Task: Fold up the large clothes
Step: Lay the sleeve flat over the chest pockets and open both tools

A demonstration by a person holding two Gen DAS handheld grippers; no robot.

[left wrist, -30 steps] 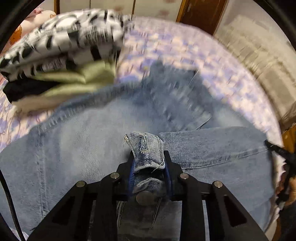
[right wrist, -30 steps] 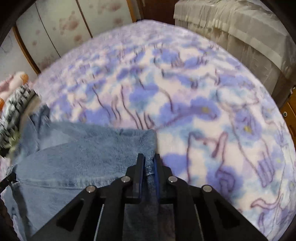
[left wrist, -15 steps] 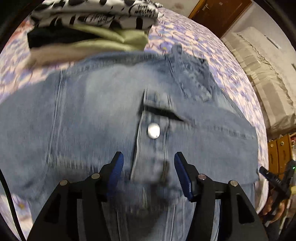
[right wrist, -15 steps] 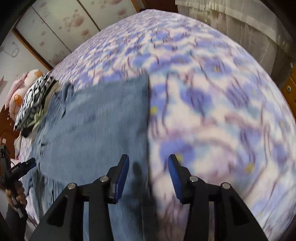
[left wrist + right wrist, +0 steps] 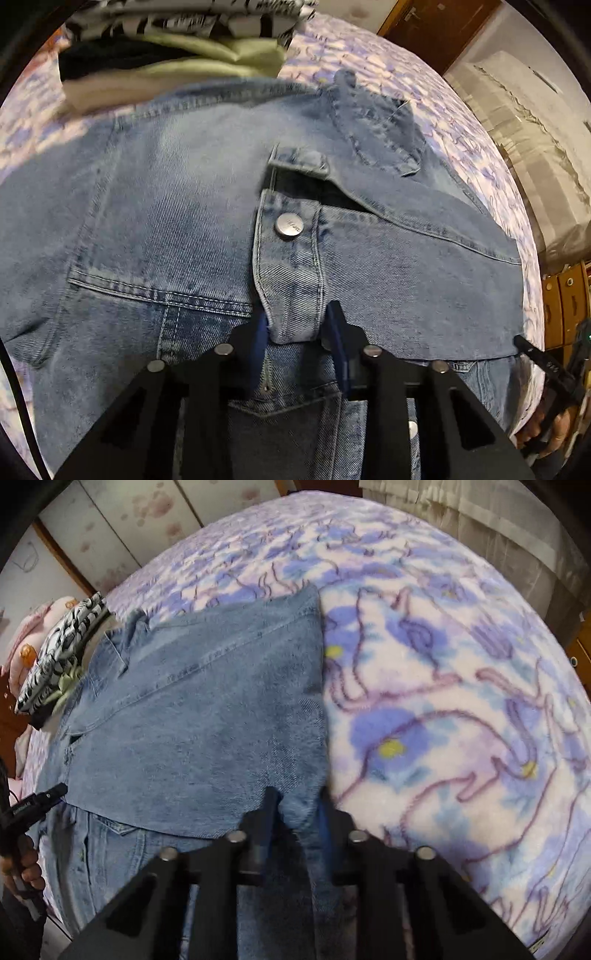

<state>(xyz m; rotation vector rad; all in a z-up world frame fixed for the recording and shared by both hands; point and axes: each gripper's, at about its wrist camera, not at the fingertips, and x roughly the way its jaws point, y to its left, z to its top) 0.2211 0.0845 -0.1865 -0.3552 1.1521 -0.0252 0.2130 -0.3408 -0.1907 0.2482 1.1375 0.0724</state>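
Observation:
A blue denim jacket (image 5: pixel 177 206) lies flat on the bed, with its button placket and a silver button (image 5: pixel 289 225) in the middle of the left wrist view. My left gripper (image 5: pixel 297 325) is open, its jaws on either side of the placket's lower end. In the right wrist view the jacket (image 5: pixel 207 709) has a folded panel with its right edge on the blanket. My right gripper (image 5: pixel 295 805) is open, its jaws astride the panel's near corner.
A stack of folded clothes (image 5: pixel 177 44), zebra print on top, sits beyond the jacket; it also shows in the right wrist view (image 5: pixel 59 650). The purple floral blanket (image 5: pixel 443 686) covers the bed. A curtain-draped surface (image 5: pixel 532 122) and wooden drawers (image 5: pixel 561 306) stand to the right.
Both grippers let go of the denim and opened. They pulled back, then the jaws narrowed somewhat around the fabric edges. The jacket now lies flat.

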